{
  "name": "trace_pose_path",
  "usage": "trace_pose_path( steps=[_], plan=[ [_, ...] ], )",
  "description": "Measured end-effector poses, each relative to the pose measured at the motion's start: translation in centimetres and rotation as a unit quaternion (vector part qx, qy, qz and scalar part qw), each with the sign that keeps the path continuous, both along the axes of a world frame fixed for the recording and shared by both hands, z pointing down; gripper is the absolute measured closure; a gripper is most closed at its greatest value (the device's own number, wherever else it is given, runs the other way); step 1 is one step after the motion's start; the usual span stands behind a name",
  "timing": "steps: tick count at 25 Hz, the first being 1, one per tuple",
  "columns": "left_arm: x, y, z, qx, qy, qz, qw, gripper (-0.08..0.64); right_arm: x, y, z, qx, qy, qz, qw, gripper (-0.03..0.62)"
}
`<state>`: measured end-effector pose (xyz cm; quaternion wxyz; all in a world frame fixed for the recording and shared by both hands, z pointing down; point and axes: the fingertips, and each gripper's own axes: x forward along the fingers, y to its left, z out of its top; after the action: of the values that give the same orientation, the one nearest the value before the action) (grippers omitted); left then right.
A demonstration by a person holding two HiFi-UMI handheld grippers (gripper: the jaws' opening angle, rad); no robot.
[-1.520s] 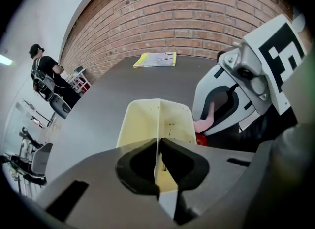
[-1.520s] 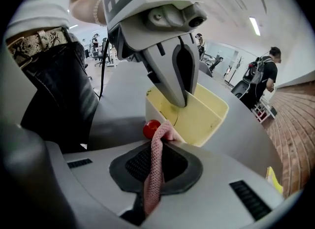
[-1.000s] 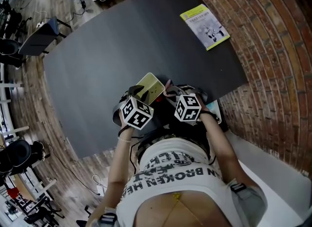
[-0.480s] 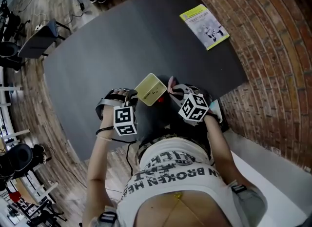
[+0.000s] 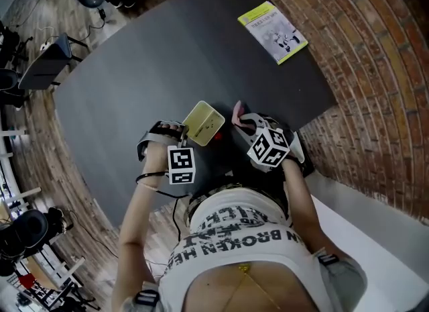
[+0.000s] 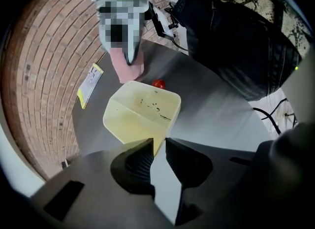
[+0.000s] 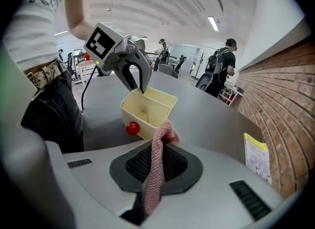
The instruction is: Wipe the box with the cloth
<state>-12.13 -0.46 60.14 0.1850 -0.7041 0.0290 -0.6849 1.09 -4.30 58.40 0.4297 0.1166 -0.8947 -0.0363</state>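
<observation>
A pale yellow open box [image 5: 203,121] stands on the dark table [image 5: 154,56] close to the person, with a small red ball [image 5: 218,137] against its side. My left gripper [image 5: 179,131] points steeply down at the box's near-left corner [image 6: 140,117]. Its jaws have just been closing, and both tips touch the corner wall between them. The right gripper view shows its fingers [image 7: 139,78] at the rim of the box [image 7: 147,107]. My right gripper [image 5: 240,119] is shut on a pink cloth [image 7: 156,169], which hangs just right of the box without touching it.
A yellow-green booklet [image 5: 273,32] lies at the table's far right corner. A brick wall [image 5: 375,69] runs along the right. The table's near edge is at the person's waist. Chairs [image 5: 17,76] stand to the left, and people [image 7: 224,65] stand far off.
My left gripper has rolled and swung out from over the box to its left corner. The right gripper has lifted a little with the cloth. The box stays in place.
</observation>
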Motion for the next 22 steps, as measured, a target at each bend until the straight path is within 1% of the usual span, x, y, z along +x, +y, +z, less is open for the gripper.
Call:
trace_pose_path(
  steps=[2,4,6,8,10,13,16,18,19,20,22],
  plan=[
    [0.3,0.3,-0.1,-0.016,0.009,-0.030,0.9994,0.485,0.4,-0.2,0.0,0.000,0.000,0.009,1.000,0.575],
    [0.9,0.7,-0.2,-0.033,0.026,-0.071,0.9966,0.491,0.7,-0.4,0.0,0.002,0.001,0.015,1.000,0.575],
    [1.6,1.0,-0.3,-0.048,0.047,-0.114,0.9912,0.497,0.9,-0.6,-0.1,0.003,0.000,0.014,1.000,0.575],
    [2.4,1.2,-0.5,-0.060,0.068,-0.159,0.9831,0.502,1.1,-0.6,-0.3,0.003,0.000,0.006,1.000,0.575],
    [3.1,1.4,-0.5,-0.075,0.088,-0.211,0.9707,0.502,1.1,-0.5,-0.2,0.002,0.002,-0.004,1.000,0.575],
    [4.2,1.7,-0.6,-0.105,0.116,-0.280,0.9473,0.515,0.8,-0.2,0.1,-0.001,0.007,-0.020,1.000,0.575],
    [5.7,1.9,-0.7,-0.131,0.145,-0.327,0.9246,0.538,0.4,0.2,0.7,-0.010,0.008,-0.037,0.999,0.575],
    [6.7,1.8,-0.8,-0.147,0.170,-0.349,0.9096,0.541,0.1,0.3,1.2,-0.012,0.012,-0.054,0.998,0.575],
    [7.1,1.8,-0.8,-0.152,0.180,-0.355,0.9046,0.541,0.0,0.3,1.5,-0.012,0.016,-0.065,0.998,0.575],
    [7.3,1.8,-0.9,-0.154,0.186,-0.358,0.9017,0.541,-0.2,0.3,1.9,-0.010,0.021,-0.078,0.997,0.575],
    [7.4,1.8,-0.9,-0.152,0.193,-0.360,0.8999,0.541,-0.6,0.1,2.8,-0.007,0.035,-0.108,0.993,0.575]
  ],
)
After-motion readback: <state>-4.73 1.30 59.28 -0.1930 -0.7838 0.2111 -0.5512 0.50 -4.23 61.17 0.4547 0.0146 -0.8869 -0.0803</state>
